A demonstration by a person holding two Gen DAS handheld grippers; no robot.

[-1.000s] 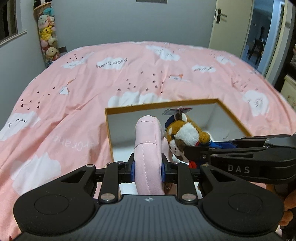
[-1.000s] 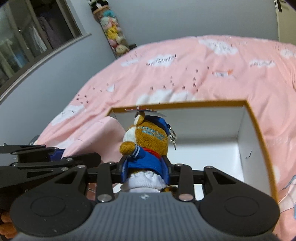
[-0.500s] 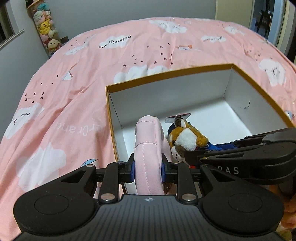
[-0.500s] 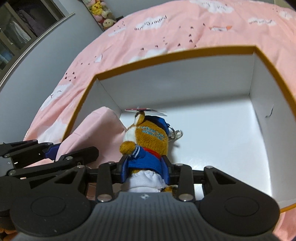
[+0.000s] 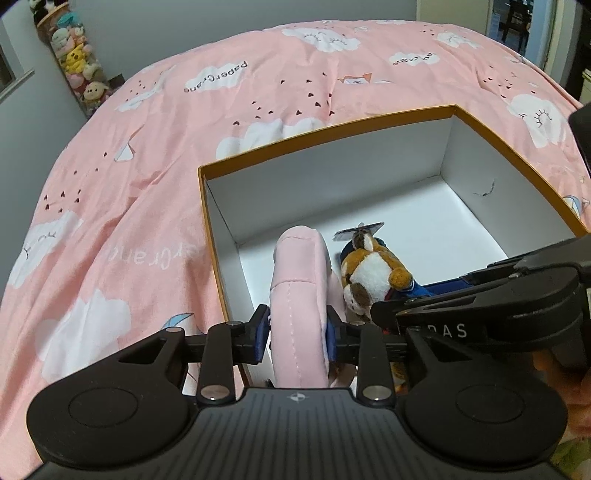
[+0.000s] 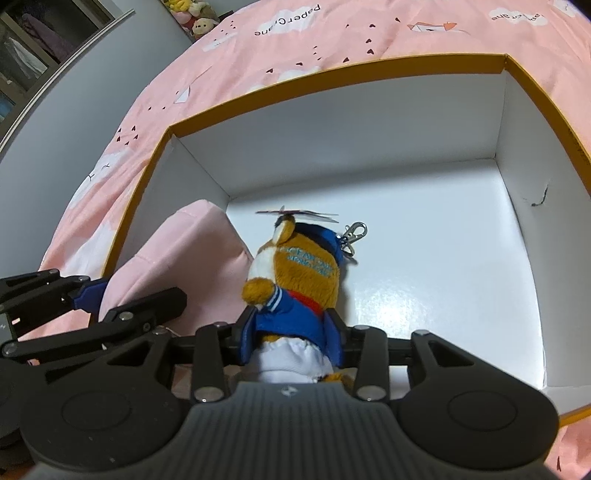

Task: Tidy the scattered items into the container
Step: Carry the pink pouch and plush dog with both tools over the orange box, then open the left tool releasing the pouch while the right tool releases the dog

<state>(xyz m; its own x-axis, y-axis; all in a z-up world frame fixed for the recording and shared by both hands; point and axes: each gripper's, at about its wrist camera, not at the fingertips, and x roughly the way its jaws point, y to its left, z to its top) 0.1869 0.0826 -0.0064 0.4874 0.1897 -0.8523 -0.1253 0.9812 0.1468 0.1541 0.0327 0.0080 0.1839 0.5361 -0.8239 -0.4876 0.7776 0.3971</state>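
Note:
A white box with an orange rim [image 5: 325, 127] [image 6: 332, 70] lies open on the pink bed. My left gripper [image 5: 297, 328] is shut on a pink padded pouch [image 5: 299, 291], held inside the box by its left wall; the pouch also shows in the right wrist view [image 6: 184, 258]. My right gripper [image 6: 291, 336] is shut on a brown plush animal [image 6: 306, 266] in a blue jacket and cap with a metal clasp, held just right of the pouch over the box floor. The plush also shows in the left wrist view [image 5: 373, 273].
The box floor [image 6: 424, 258] to the right and beyond the two items is bare white. The pink cloud-print bedspread [image 5: 147, 147] surrounds the box. A column of soft toys [image 5: 77, 70] stands by the far wall, a doorway [image 5: 517, 26] at the far right.
Both grippers have moved forward and down over the near rim into the box with their items. The box now fills more of both views.

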